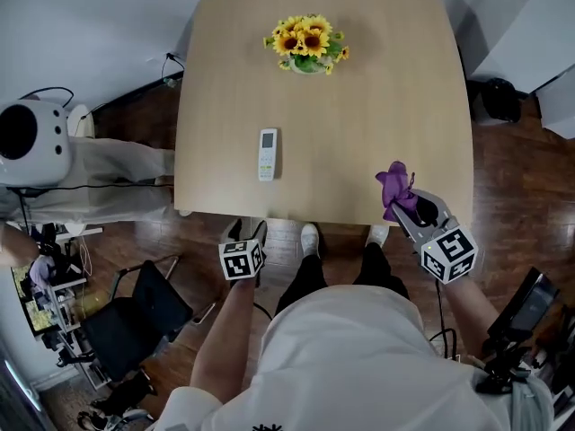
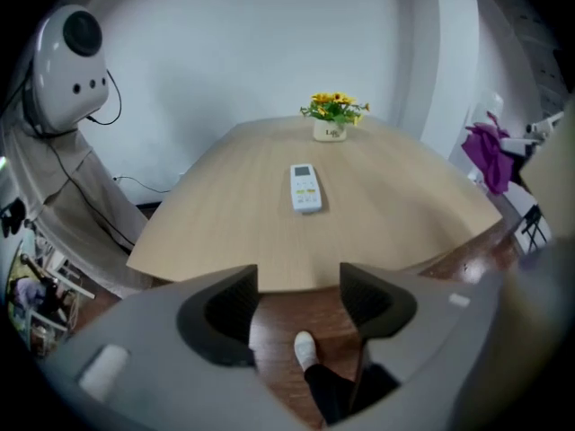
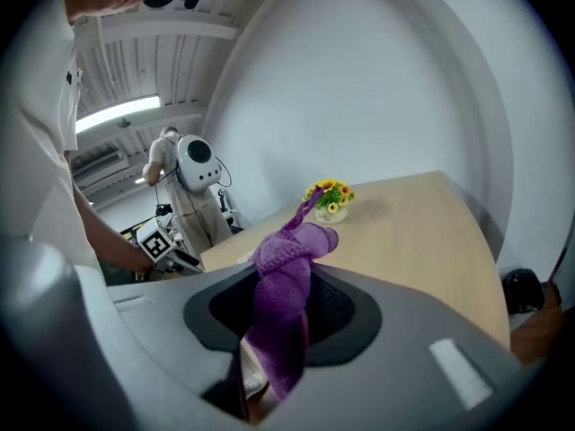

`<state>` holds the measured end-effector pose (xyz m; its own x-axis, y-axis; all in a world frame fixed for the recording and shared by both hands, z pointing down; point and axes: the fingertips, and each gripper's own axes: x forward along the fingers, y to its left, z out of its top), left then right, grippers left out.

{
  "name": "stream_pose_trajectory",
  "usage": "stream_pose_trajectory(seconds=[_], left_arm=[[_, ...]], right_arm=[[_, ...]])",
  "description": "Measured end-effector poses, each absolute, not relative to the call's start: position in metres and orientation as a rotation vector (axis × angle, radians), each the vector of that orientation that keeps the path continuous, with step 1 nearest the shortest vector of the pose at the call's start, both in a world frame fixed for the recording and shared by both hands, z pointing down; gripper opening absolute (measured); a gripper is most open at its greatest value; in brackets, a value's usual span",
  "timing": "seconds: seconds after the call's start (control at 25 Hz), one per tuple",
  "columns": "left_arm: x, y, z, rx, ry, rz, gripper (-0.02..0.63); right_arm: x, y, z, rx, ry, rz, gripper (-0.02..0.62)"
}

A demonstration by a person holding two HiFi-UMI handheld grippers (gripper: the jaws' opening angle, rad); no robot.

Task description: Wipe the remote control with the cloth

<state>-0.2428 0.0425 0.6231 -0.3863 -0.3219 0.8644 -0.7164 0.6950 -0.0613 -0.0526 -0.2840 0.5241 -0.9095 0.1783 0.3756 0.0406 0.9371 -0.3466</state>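
Remote control [image 1: 268,154] lies flat on the table [image 1: 386,106], left of centre, display end away from the person, nothing touching it. Button lettering is too small to read. Flower pot [image 1: 308,63] near the far side carries a print, illegible in the left gripper view. Only clear markings are the black-and-white squares on the gripper cubes. Left gripper [image 1: 248,232] is off the near table edge over the floor, jaws partly apart, nothing between them. Right gripper [image 1: 404,203] is at the near right edge, jaws clamped on the purple cloth [image 1: 393,187], which bunches up and hides the pads. Table's far edge is cut off in the head view.
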Motion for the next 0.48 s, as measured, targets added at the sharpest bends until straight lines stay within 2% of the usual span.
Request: stream_pose_trajectory(seconds=[0.08,0.24,0.48], left_arm=[[-0.229,0.053,0.617,0.857,-1.958,0.588,0.291],[-0.21,0.076,0.599,1.02,-1.922,0.702,0.291],[-0.191,0.105,0.573,1.26,-1.975,0.622,0.291]], right_arm=[[-0.051,-0.276,0.537,-0.168,-2.66,0.468,0.125],[-0.048,-0.25,0.533,-0.138,-2.67,0.477,0.126],[-0.036,-0.197,0.514,-0.03,-2.712,0.394,0.126]])
